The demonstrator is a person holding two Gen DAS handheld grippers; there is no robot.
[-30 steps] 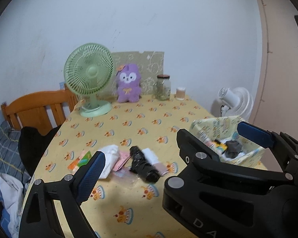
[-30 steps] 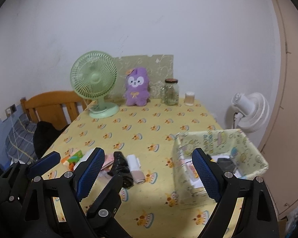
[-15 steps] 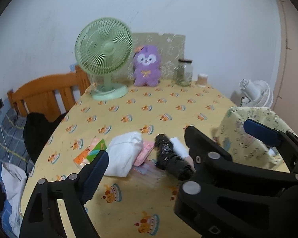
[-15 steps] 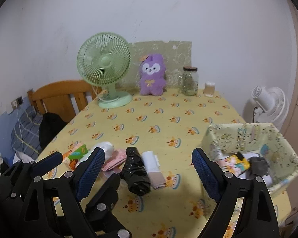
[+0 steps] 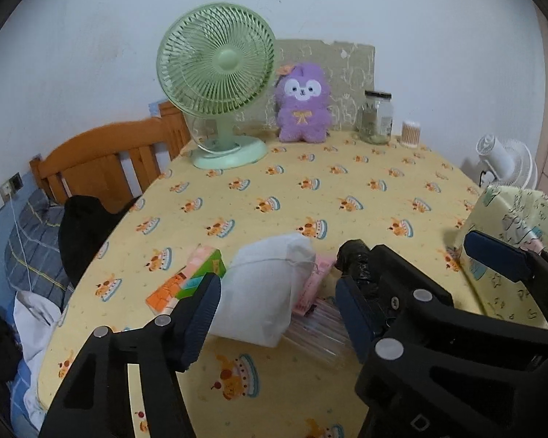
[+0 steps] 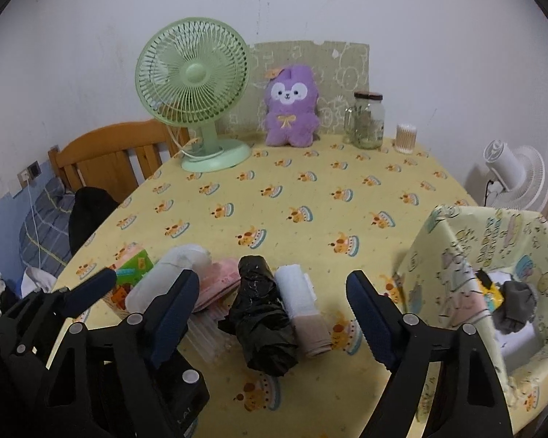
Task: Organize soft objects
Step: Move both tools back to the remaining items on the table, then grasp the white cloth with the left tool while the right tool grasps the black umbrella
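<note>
A pile lies on the yellow tablecloth: a white pouch (image 5: pixel 266 292), a pink packet (image 6: pixel 219 277), a black bundle (image 6: pixel 263 317) and a white-and-beige roll (image 6: pixel 303 310). My left gripper (image 5: pixel 276 314) hangs low over the pile with its jaws closing. The white pouch sits between its fingers, and a gap remains at the right pad. My right gripper (image 6: pixel 272 314) straddles the black bundle and the roll. Its jaws are closing too, with both pads clear of the items. A patterned fabric basket (image 6: pixel 456 255) stands to the right, holding a grey item and a yellow pack.
A green-and-orange tissue pack (image 5: pixel 190 281) lies left of the pouch, and clear plastic (image 5: pixel 318 328) lies under the pile. A green fan (image 6: pixel 191 73), purple plush (image 6: pixel 290 109), glass jar (image 6: pixel 367 120) and swab tub (image 6: pixel 405 138) line the far edge. A wooden chair (image 6: pixel 109 157) stands left.
Both grippers have come forward and down toward the pile, which now looks larger and nearer. Their jaws have narrowed. The basket has slid toward the right edge of both views.
</note>
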